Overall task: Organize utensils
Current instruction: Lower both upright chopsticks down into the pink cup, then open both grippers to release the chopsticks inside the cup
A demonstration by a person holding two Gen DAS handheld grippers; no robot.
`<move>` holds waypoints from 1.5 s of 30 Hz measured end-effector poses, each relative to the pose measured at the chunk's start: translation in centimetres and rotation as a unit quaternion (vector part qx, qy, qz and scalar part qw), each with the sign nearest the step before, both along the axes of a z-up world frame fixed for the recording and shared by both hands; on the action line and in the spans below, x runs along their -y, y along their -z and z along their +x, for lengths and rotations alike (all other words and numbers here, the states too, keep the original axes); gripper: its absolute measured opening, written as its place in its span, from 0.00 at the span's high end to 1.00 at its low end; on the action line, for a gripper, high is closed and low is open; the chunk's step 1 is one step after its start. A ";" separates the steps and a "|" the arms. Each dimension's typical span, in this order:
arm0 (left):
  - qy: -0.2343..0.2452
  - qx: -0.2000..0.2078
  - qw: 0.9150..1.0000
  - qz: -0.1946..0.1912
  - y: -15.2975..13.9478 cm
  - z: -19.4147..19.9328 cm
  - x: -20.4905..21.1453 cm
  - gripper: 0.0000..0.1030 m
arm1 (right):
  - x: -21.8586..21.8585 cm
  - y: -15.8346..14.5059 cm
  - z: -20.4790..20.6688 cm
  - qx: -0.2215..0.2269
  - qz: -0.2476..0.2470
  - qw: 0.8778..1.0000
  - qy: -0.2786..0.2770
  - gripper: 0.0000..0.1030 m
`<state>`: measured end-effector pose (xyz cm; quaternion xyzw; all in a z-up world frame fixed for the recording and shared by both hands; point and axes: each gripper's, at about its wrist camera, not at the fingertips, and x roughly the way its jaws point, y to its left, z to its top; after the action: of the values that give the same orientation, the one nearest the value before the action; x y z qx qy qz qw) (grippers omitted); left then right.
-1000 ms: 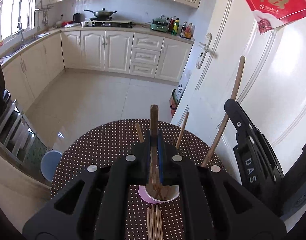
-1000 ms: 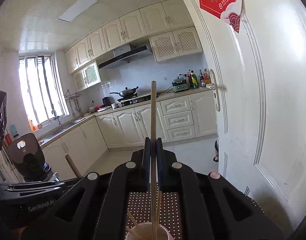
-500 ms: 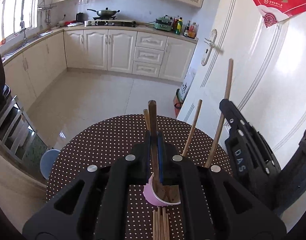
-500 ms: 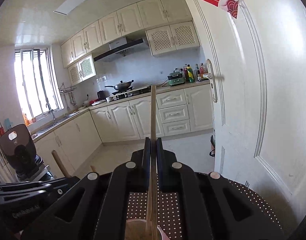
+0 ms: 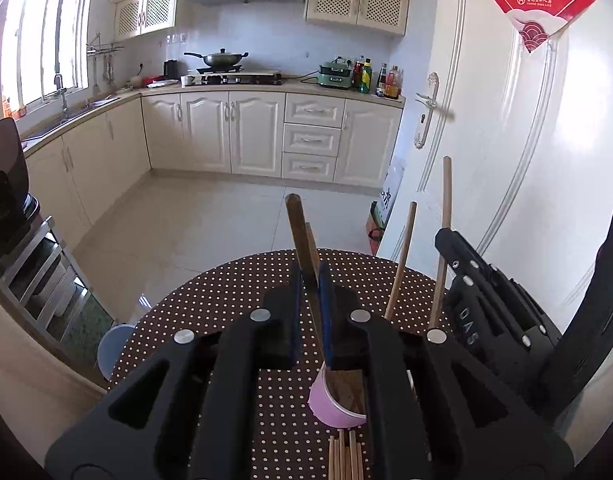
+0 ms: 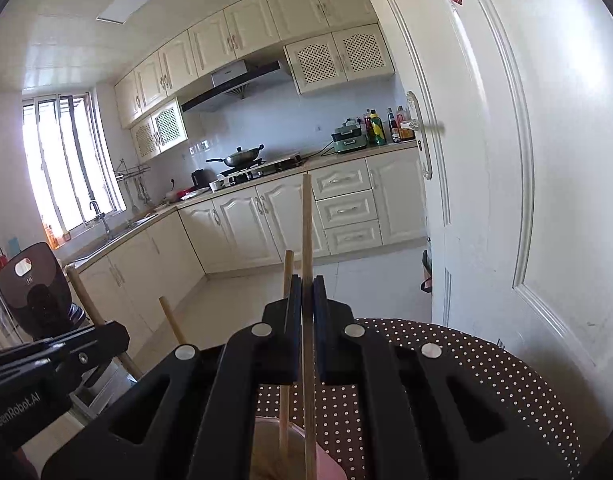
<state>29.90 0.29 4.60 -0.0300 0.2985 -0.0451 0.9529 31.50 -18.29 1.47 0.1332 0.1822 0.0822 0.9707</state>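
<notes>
A pink cup stands on the round dotted table under both grippers. My left gripper is above it and its jaws are opening. A dark wooden chopstick leans loose in the gap, with its lower end down in the cup. My right gripper is shut on a pale chopstick that stands upright with its lower end inside the cup. In the left wrist view the right gripper is at the right. A second pale chopstick rests in the cup.
Several more pale chopsticks lie in a bundle on the table in front of the cup. A white door is close on the right. Beyond the table's far edge are the tiled floor, a blue stool and a metal rack.
Both grippers have sunk toward the cup, carrying their chopsticks deeper into it. The left jaws have parted slightly and the dark chopstick now tilts to the left.
</notes>
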 end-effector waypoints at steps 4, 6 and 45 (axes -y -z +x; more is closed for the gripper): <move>0.015 -0.014 1.000 -0.006 -0.3 0.2 0.0 0.90 | 0.4 -2.2 -0.6 0.017 0.015 1.000 -0.010 0.96; 0.027 -0.028 0.999 -0.018 -0.1 0.5 0.0 0.90 | 0.5 -3.3 -1.2 0.037 0.019 0.999 -0.011 0.96; 0.008 -0.040 0.998 0.054 6.5 0.7 0.1 0.70 | -0.3 2.5 -1.7 -0.054 -0.042 0.998 -0.014 0.40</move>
<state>30.60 0.17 -1.86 0.0222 0.3388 -0.0350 0.9400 29.77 -17.96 -1.00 0.0942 0.2395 0.0811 0.9629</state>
